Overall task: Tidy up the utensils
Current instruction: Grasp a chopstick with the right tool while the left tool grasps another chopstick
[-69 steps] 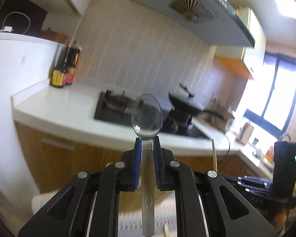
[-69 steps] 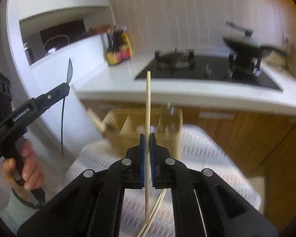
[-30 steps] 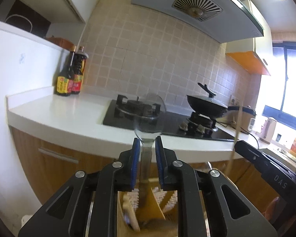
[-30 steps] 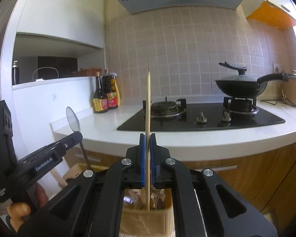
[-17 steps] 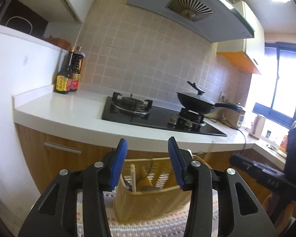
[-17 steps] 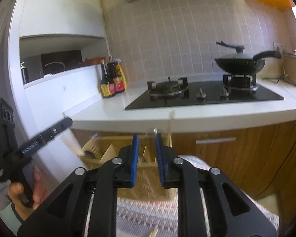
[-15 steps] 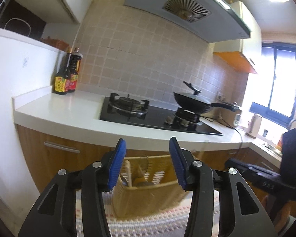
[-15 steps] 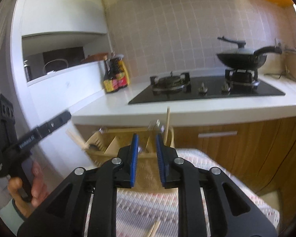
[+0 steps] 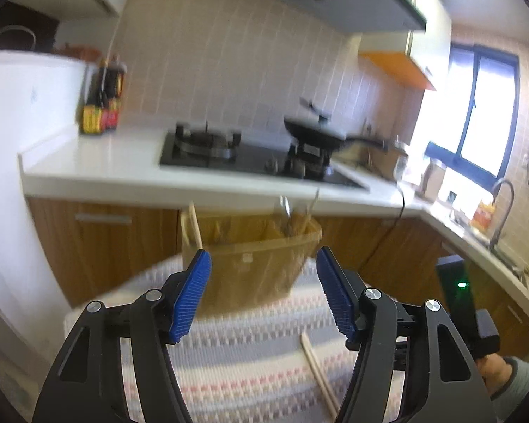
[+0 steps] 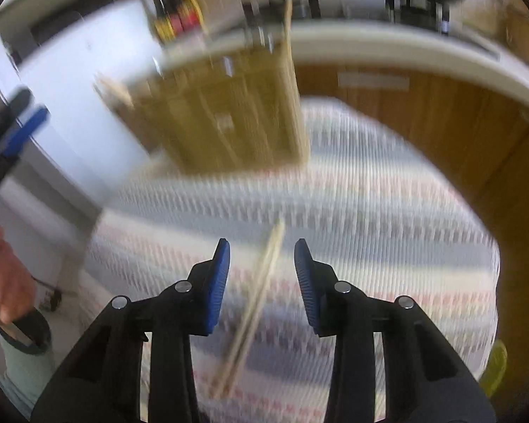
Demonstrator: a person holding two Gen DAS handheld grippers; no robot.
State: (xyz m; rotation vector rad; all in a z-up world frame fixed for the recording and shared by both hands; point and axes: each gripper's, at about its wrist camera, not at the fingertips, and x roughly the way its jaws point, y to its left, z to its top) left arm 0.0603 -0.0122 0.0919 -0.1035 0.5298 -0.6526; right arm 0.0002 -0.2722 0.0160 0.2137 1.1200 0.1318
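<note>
Both grippers empty. Left gripper (image 9: 263, 290) jaws have just been opening, now wide, nothing between them, facing the basket (image 9: 250, 246) on the striped cloth (image 9: 247, 359). Right gripper (image 10: 262, 276) jaws have just been opening, about a third apart, tilted down over the chopsticks (image 10: 254, 310) lying loose on the cloth. Best: straddle both sticks mid-length, square to them, then close.

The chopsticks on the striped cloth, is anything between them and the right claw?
Nothing visible. The chopsticks lie bare on the striped cloth, showing between the open jaws of the right claw, which has just been opening.
</note>
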